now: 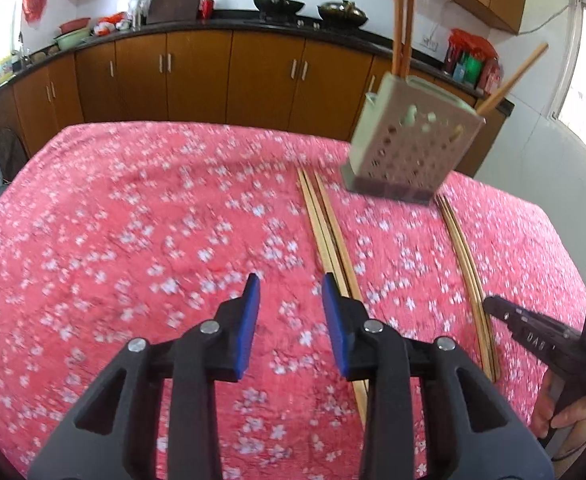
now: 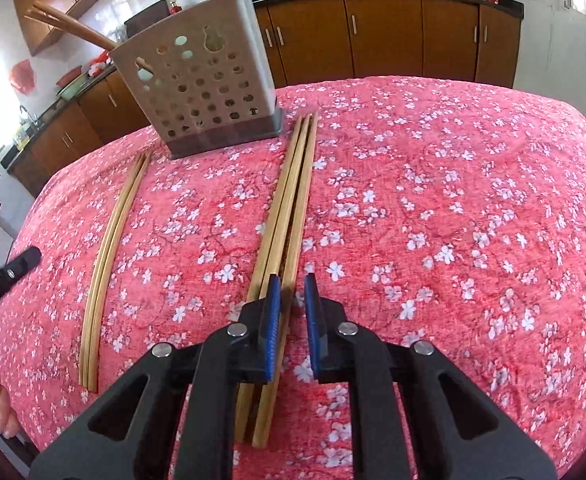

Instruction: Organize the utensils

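Note:
A pale perforated utensil holder stands at the far side of the table with several wooden chopsticks sticking out of it. Two bundles of chopsticks lie flat on the pink floral cloth. My left gripper is open and empty, just left of one bundle. My right gripper is open a little, low over the near part of the other bundle, with one stick between its pads. The left-hand bundle also shows in the right wrist view. The right gripper's body shows in the left wrist view.
The table carries a pink flowered cloth. Brown cabinets and a dark counter with woks and bowls run along the back wall. A window is at the right.

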Demonstrator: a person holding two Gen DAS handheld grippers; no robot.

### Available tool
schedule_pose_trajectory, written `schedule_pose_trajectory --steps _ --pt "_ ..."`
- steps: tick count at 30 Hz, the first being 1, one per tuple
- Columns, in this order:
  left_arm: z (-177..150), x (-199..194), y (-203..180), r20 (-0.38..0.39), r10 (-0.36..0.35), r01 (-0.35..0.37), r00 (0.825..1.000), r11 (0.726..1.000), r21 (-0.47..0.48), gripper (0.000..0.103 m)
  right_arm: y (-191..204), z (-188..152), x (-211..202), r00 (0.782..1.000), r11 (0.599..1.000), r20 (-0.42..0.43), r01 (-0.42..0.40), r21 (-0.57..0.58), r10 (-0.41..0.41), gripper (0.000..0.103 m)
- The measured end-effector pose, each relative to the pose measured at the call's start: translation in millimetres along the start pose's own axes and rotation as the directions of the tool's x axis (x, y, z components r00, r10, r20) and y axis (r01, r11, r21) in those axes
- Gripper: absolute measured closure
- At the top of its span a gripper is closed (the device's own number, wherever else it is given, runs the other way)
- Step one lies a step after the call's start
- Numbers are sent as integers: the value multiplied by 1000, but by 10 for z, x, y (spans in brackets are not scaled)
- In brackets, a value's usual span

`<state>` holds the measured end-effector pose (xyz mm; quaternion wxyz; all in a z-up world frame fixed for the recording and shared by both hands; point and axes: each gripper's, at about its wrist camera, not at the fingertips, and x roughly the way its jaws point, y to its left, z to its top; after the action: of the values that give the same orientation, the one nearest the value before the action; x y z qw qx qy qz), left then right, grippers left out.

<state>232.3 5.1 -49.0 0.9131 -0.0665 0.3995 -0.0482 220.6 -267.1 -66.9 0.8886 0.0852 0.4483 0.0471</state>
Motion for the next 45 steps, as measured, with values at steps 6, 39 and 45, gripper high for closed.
schedule_pose_trajectory --steps 6,39,45 --pt "-68 154 -113 -51 -46 45 998 999 -12 78 -148 56 -18 995 995 23 95 41 -96 96" --pt "18 491 389 -65 105 -107 992 994 -19 92 -345 -51 -105 990 991 64 123 54 -127 95" --pt "5 462 434 -63 86 -89 994 995 -42 92 -360 -48 -97 992 992 64 108 65 -112 95"
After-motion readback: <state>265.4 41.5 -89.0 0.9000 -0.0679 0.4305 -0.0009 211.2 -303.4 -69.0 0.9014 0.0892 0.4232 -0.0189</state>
